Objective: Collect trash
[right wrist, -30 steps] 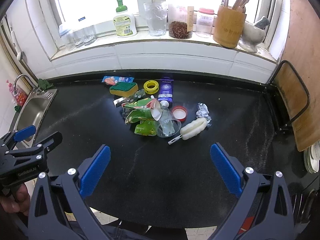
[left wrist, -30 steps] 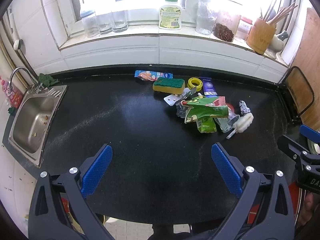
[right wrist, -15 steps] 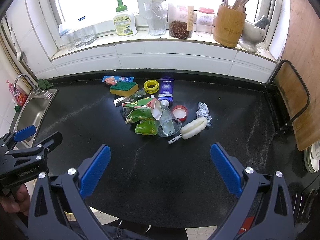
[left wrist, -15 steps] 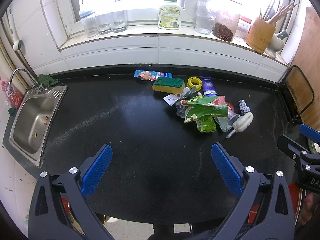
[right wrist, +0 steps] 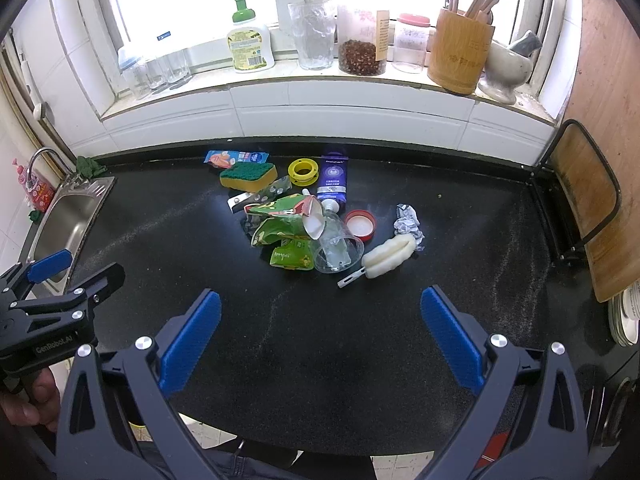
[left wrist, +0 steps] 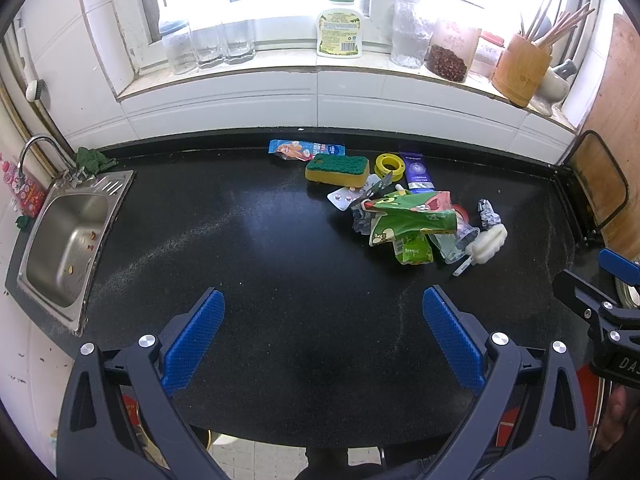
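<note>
A pile of trash lies on the black counter (left wrist: pixel 260 264): green snack wrappers (left wrist: pixel 412 220) (right wrist: pixel 282 220), a clear plastic cup (right wrist: pixel 338 248), a red lid (right wrist: pixel 360 224), crumpled foil (right wrist: pixel 408 222), a white brush (right wrist: pixel 390 256), a pill blister (left wrist: pixel 346 198), a purple tube (right wrist: pixel 332 178), a yellow tape roll (right wrist: pixel 303 169), a sponge (left wrist: pixel 336 168) and a blue wrapper (left wrist: pixel 304 148). My left gripper (left wrist: pixel 322 328) is open and empty, near the front edge. My right gripper (right wrist: pixel 320 328) is open and empty, just short of the pile.
A steel sink (left wrist: pixel 64 240) is set in the counter's left end. The windowsill holds a soap bottle (left wrist: pixel 340 28), glasses, jars and a bamboo utensil holder (right wrist: pixel 460 54). A black wire rack with a wooden board (right wrist: pixel 580 200) stands at the right end.
</note>
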Demonstrator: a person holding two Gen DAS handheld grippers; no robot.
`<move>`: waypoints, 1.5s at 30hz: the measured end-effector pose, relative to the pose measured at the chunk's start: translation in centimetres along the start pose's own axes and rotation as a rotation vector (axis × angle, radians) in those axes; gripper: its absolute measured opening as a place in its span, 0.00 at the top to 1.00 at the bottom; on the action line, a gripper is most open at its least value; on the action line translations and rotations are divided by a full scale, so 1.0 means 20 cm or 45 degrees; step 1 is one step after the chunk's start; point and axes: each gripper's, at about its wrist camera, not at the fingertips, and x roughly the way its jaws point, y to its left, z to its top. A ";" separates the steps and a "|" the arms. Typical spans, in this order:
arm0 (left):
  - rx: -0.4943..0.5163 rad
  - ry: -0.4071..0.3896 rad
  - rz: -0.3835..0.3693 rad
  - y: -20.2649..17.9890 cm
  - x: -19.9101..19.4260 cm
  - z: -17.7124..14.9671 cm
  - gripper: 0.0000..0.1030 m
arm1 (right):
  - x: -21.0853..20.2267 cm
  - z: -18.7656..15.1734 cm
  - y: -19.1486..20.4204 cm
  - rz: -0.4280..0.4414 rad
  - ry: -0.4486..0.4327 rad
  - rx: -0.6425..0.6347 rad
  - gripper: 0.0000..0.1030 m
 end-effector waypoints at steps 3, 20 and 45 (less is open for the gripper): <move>0.002 0.000 0.001 0.00 0.00 -0.01 0.06 | 0.00 0.01 0.00 -0.001 0.000 0.000 0.05; 0.004 0.030 -0.025 0.00 0.07 0.01 0.06 | 0.03 0.00 -0.09 0.001 0.006 0.033 0.05; 0.628 -0.095 -0.417 -0.35 0.80 0.29 0.06 | 1.08 0.11 -0.76 0.154 0.405 0.441 0.17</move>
